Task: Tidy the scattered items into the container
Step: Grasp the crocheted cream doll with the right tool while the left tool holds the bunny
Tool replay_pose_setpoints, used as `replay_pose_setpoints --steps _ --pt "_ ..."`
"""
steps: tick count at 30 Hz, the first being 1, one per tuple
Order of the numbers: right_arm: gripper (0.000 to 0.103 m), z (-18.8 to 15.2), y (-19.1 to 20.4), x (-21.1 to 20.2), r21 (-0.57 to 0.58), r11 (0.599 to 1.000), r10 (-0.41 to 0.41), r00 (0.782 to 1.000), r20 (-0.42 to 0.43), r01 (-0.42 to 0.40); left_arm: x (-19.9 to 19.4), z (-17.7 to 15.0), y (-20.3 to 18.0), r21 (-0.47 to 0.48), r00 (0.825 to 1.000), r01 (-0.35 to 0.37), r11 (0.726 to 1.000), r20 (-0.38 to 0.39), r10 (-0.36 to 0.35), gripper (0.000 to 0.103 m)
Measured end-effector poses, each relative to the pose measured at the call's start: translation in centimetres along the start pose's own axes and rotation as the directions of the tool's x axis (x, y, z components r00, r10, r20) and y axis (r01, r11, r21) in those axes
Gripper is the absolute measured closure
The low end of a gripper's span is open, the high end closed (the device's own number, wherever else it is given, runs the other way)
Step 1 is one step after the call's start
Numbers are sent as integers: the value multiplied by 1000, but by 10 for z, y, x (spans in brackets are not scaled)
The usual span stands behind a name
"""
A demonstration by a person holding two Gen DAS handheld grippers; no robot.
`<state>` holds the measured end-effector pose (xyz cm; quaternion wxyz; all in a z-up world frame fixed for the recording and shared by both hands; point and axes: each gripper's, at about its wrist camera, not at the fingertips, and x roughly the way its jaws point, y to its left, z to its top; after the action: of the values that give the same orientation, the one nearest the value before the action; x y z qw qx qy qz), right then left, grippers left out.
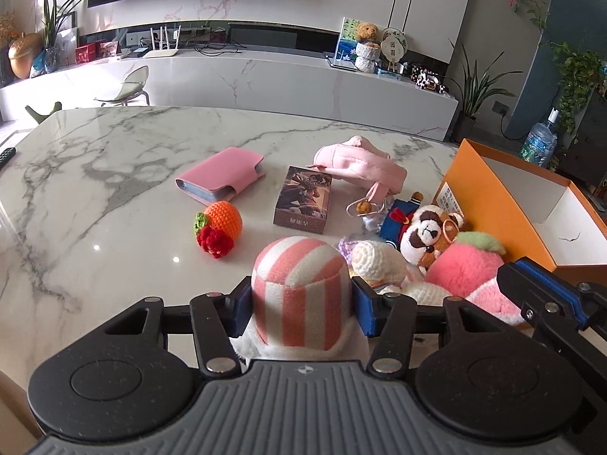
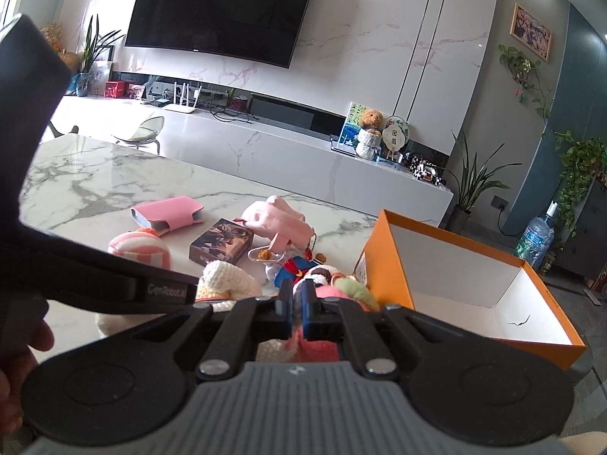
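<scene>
Clamped between the blue pads of the left gripper (image 1: pixel 301 305): one pink-and-white striped plush (image 1: pixel 301 288), squeezed on both sides, just above the marble table (image 1: pixel 95 159). Beyond it, left to right on the table: one pink card wallet (image 1: pixel 220 176), one crocheted orange with a red berry (image 1: pixel 220 229), one dark printed card box (image 1: pixel 303 201), one pale pink pouch (image 1: pixel 360 161) with a keyring. Further right, heaped together against the box wall: one cream crochet piece (image 1: pixel 375 259), one sailor-suited dog plush (image 1: pixel 425 231), one pink strawberry plush (image 1: pixel 468 263). Far right, one orange box (image 1: pixel 489 185), open, white inside, holding nothing visible. Right gripper (image 2: pixel 299 313) narrowed almost fully, pinching pink plush fabric (image 2: pixel 316 345) at the strawberry's edge, just left of the orange box (image 2: pixel 383 242). Striped plush (image 2: pixel 140 250) well left of that claw, near the wallet (image 2: pixel 167 214).
</scene>
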<state>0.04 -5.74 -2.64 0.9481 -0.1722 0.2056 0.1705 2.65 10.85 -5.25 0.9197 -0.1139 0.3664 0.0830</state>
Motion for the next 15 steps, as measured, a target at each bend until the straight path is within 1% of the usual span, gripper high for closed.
replay_pose_setpoints --steps 4,7,12,13,14,15 --pt "99 -6 4 -19 -17 999 27 1000 -5 -27 -4 -6 3 1 1000 19 1000 -23 -19 41" --pt "98 -12 9 -19 -37 999 35 998 -46 -37 -1 -11 7 -11 998 23 1000 -54 -24 41" --pt "95 -14 3 -15 0 998 55 992 -109 -56 -5 -17 7 8 998 20 1000 -56 -20 38" --pt "92 -14 1 -15 9 998 60 991 -121 -59 -5 -18 6 9 998 22 1000 -60 -21 37" --pt "88 -13 -1 -15 17 998 63 990 -127 -61 -5 -18 7 7 998 25 1000 -65 -25 34" --pt "84 -13 -4 -15 24 998 66 989 -134 -63 -4 -18 8 5 997 30 1000 -74 -30 27"
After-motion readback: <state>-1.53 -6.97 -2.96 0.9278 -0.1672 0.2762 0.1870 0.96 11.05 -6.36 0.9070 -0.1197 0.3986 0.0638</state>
